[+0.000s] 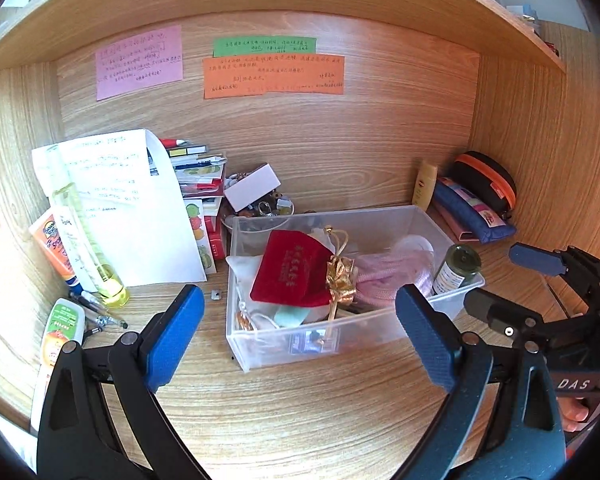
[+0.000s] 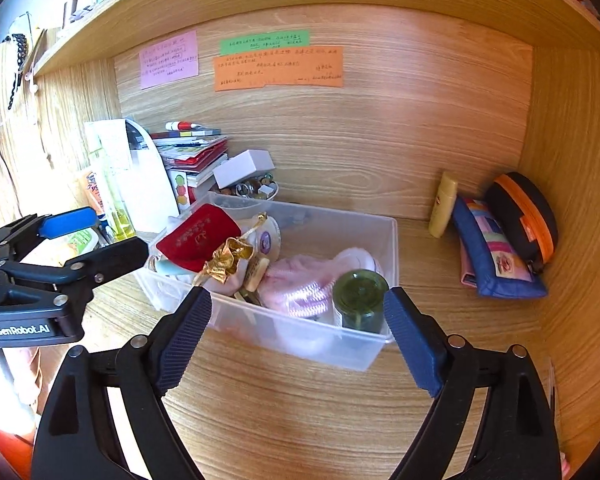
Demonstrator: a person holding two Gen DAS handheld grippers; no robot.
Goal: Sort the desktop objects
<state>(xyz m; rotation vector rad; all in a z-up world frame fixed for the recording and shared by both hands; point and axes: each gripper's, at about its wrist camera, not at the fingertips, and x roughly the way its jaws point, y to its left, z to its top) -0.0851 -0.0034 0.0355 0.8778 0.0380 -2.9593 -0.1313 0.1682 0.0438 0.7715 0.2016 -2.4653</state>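
A clear plastic bin (image 1: 384,322) (image 2: 300,342) stands on the wooden desk. It holds a red velvet pouch (image 1: 292,270) (image 2: 196,238), a gold bow (image 1: 342,278) (image 2: 230,258), a pink rope bundle (image 1: 392,272) (image 2: 304,284) and a green-lidded jar (image 1: 458,266) (image 2: 360,294). My left gripper (image 1: 300,332) is open and empty just in front of the bin. My right gripper (image 2: 298,334) is open and empty at the bin's near right corner, close to the jar. Each gripper shows in the other's view, the right gripper (image 1: 540,280) and the left gripper (image 2: 88,240).
At the left stand a white paper sheet (image 1: 140,208), a tall yellow bottle (image 1: 88,240), tubes (image 1: 60,320) and pens. Stacked books (image 2: 192,152) and a bowl of trinkets (image 2: 252,190) sit behind the bin. At the right are a yellow tube (image 2: 444,204), a blue pouch (image 2: 496,256) and a black-orange case (image 2: 528,216).
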